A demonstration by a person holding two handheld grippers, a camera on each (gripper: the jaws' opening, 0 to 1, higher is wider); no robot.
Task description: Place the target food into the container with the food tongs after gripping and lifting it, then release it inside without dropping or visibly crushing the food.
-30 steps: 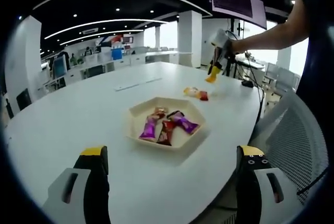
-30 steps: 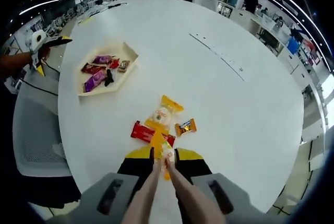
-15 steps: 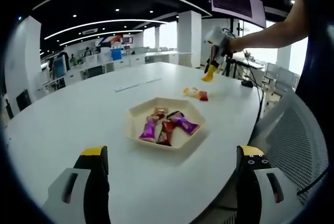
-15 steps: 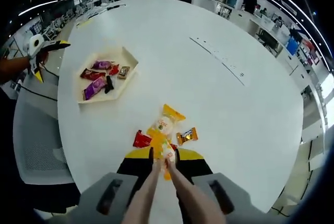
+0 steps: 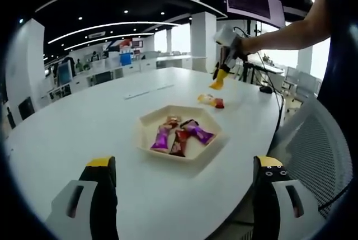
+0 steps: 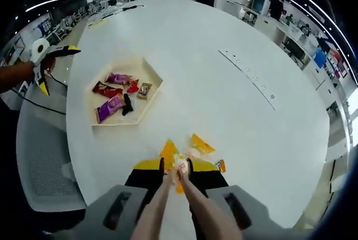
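the right gripper squeezes tongs, clamped on a yellow snack lifted above the desk. carrying to the tray near the desk's edge and letting go remain. the left gripper waits with jaws apart.

Open office, white pillar, perhaps desks behind

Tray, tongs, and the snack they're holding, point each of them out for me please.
tray (image 6: pixel 150 73), right gripper view, on its bare far rim.
food tongs (image 6: pixel 159 201), right gripper view, on the left arm.
yellow snack packet (image 6: pixel 169 151), right gripper view, on the wrapper above the tong tips.
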